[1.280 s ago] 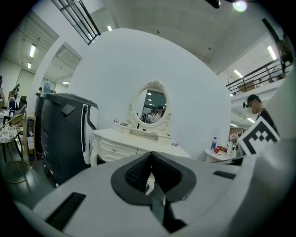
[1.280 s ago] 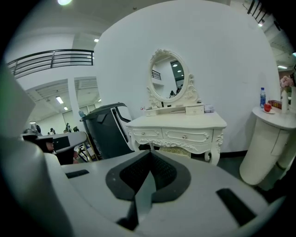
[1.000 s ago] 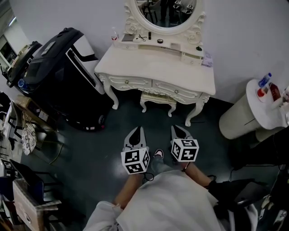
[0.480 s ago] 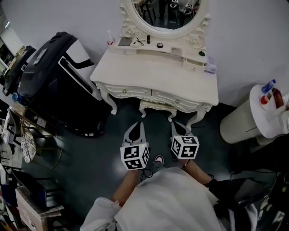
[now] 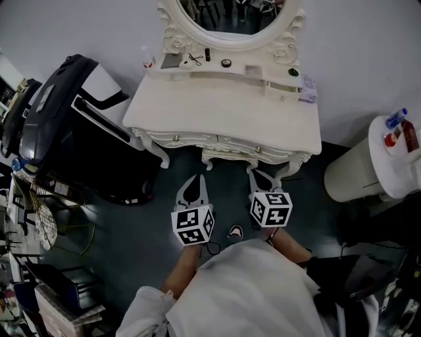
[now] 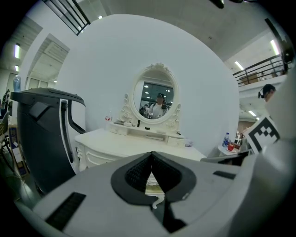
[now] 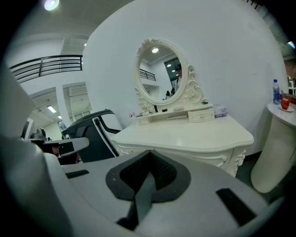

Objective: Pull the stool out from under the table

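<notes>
The cream stool [image 5: 227,158] stands tucked under the white dressing table [image 5: 223,108]; only its front edge and legs show below the drawers. My left gripper [image 5: 198,177] is shut and empty, pointing at the stool's left front from just short of it. My right gripper [image 5: 254,173] is also shut and empty, near the stool's right front leg. In the left gripper view the closed jaws [image 6: 151,154] fill the foreground, and a sliver of the stool [image 6: 153,187] shows through them. The right gripper view has its closed jaws [image 7: 149,152] below the table top [image 7: 194,134].
A big black machine [image 5: 72,125] stands close to the table's left side. A white round pedestal [image 5: 385,161] with bottles stands at the right. An oval mirror [image 5: 230,16] and small items sit on the table's back shelf. My shoe [image 5: 235,232] is on the dark floor.
The view and both grippers have moved forward toward the dressing table. The stool now shows less from under the table top. Both grippers stay shut.
</notes>
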`<state>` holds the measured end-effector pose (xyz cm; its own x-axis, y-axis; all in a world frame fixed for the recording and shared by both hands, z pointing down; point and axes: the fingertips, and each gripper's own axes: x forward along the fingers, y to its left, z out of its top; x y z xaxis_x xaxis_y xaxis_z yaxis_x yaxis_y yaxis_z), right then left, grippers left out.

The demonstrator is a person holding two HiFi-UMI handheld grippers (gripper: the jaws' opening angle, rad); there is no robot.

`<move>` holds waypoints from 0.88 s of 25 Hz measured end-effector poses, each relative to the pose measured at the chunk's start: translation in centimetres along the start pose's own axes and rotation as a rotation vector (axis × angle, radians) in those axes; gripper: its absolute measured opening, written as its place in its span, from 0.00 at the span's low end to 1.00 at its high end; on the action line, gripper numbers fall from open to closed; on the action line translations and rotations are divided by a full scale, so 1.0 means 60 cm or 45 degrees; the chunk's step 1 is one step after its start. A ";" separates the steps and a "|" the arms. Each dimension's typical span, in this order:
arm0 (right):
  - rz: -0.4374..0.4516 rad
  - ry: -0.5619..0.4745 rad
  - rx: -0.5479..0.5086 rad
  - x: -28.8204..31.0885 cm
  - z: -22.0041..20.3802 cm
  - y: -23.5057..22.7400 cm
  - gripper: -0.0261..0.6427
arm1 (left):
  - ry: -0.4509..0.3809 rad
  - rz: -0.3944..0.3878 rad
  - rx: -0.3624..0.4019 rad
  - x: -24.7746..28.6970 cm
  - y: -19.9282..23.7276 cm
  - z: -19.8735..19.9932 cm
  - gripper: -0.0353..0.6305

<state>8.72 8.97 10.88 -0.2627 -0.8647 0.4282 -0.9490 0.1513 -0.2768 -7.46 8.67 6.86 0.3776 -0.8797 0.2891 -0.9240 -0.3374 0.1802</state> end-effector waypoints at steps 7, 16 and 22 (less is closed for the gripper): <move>-0.012 0.031 0.040 0.031 -0.017 -0.013 0.04 | 0.043 -0.016 0.004 0.043 0.020 -0.009 0.07; -0.166 0.032 0.094 0.098 -0.045 -0.045 0.04 | 0.151 -0.145 0.041 0.110 0.048 -0.061 0.07; -0.178 0.048 0.224 0.150 -0.084 -0.065 0.04 | 0.212 -0.183 0.106 0.143 0.068 -0.110 0.07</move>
<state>9.19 3.04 20.15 -0.1404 -0.8523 0.5039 -0.9325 -0.0573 -0.3567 -7.59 1.96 16.28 0.5041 -0.7556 0.4183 -0.8592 -0.4877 0.1544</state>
